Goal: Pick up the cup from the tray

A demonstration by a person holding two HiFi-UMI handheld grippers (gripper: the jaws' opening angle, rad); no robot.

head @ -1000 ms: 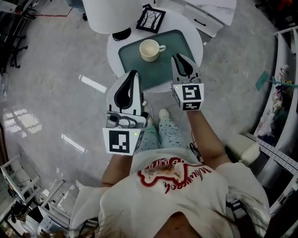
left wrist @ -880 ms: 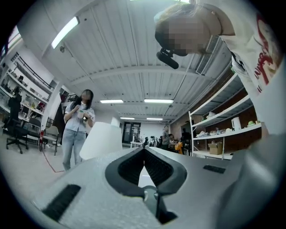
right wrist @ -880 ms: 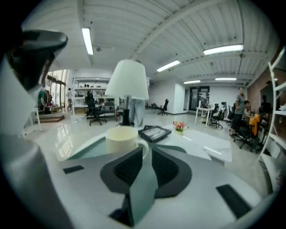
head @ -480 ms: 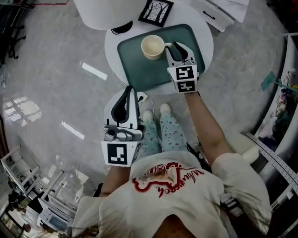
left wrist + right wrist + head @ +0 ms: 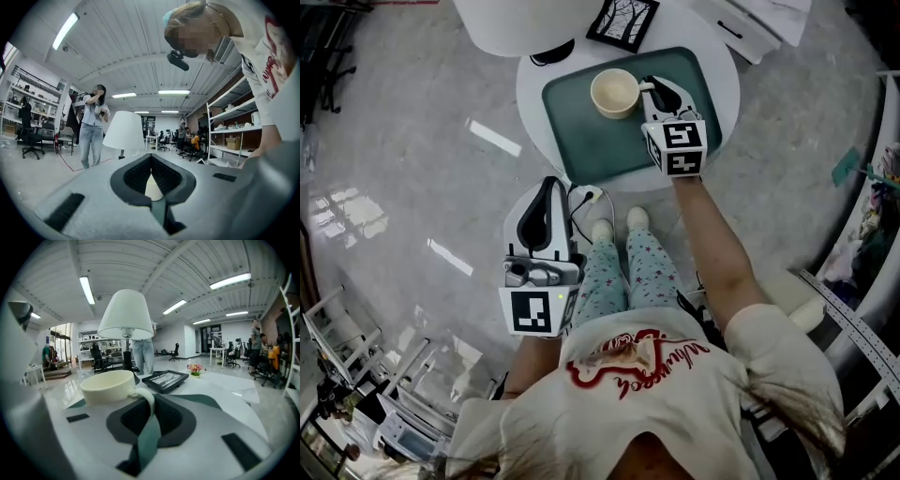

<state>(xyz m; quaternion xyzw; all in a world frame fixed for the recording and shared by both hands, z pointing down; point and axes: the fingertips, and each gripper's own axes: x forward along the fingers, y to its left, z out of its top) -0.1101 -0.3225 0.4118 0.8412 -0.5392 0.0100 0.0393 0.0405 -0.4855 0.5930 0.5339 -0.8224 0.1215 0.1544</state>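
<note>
**Q:** Head view: what stood round you?

**A:** A round white table (image 5: pixel 531 94). A lamp (image 5: pixel 511 23) and a picture frame (image 5: pixel 623 21) stood at its far edge, with a green tray (image 5: pixel 581 141) nearer you. The cup (image 5: pixel 614 92) sat at the tray's far side, nothing blocking it. Your right gripper (image 5: pixel 654 87) lay over the tray, tips at the cup's handle. Your left gripper (image 5: pixel 547 185) hung off the table, beside your knees.

**Q:** Left gripper view?

**A:** Jaws together, nothing held. The lamp was ahead, a person (image 5: pixel 93 126) beyond it, shelves (image 5: pixel 229 136) to the right.

**Q:** Right gripper view?

**A:** Jaws drawn narrow on the handle (image 5: pixel 146 401). The cup stood upright on the tray, just left of the tips. Lamp and frame stood behind.
</note>
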